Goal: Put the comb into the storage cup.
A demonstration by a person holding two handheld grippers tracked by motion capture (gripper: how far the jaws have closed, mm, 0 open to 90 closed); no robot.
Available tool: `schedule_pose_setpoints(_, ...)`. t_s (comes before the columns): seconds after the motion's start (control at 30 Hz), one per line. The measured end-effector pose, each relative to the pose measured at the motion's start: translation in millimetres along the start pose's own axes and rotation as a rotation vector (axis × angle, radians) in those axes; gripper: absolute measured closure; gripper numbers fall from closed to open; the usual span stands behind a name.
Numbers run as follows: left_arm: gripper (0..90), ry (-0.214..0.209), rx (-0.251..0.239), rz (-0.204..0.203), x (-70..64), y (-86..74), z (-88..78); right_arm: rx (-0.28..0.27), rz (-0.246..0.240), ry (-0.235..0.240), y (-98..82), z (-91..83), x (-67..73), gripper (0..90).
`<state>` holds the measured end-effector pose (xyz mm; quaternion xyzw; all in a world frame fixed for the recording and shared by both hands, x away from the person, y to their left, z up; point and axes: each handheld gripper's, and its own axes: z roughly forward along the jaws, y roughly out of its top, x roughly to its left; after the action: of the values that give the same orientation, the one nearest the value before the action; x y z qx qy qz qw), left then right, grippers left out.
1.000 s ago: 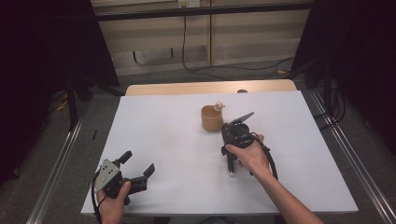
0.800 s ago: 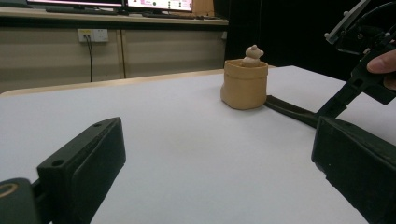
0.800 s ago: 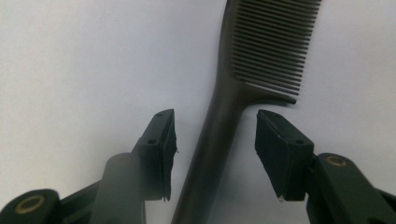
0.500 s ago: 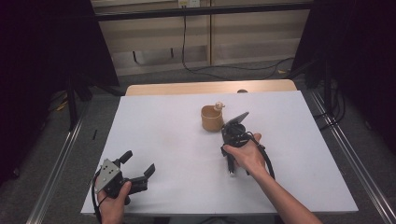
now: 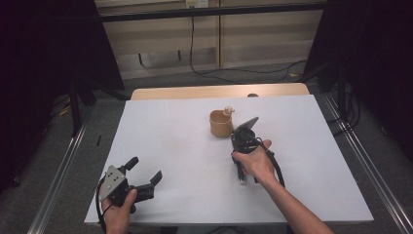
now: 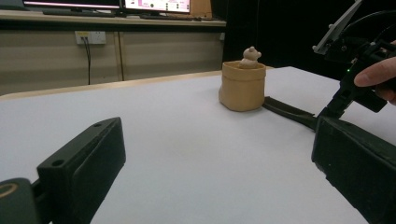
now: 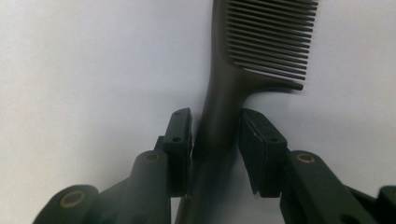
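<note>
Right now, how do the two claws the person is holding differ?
The left claw is spread wide with nothing between its jaws, near the table's front edge; the right claw straddles a dark comb's handle, one jaw touching it and a gap showing at the other. The right one sits close to the tan cup; the left is far from it. Both have black jaws.

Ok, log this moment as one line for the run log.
right gripper: jaws astride comb handle, small gap on one side | comb: flat on table | left gripper: open, idle near table edge | cup: upright beside comb
</note>
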<state>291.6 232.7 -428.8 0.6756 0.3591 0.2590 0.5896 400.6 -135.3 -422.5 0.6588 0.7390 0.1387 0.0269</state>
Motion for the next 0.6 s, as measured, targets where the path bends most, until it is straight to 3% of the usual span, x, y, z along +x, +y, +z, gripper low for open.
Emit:
schedule_pose_setpoints(0.37, 3.1, 0.002, -0.001, 0.007, 0.9, 0.6, -0.5, 0.010, 0.014, -0.035, 1.9, 0.6, 2.7, 68.5)
schedule_pose_setpoints(0.6, 3.1, 0.004, -0.003, 0.003, 1.1, 0.5, -0.7, 0.013, 0.041, -0.028, 2.4, 0.1, 1.1, 69.7)
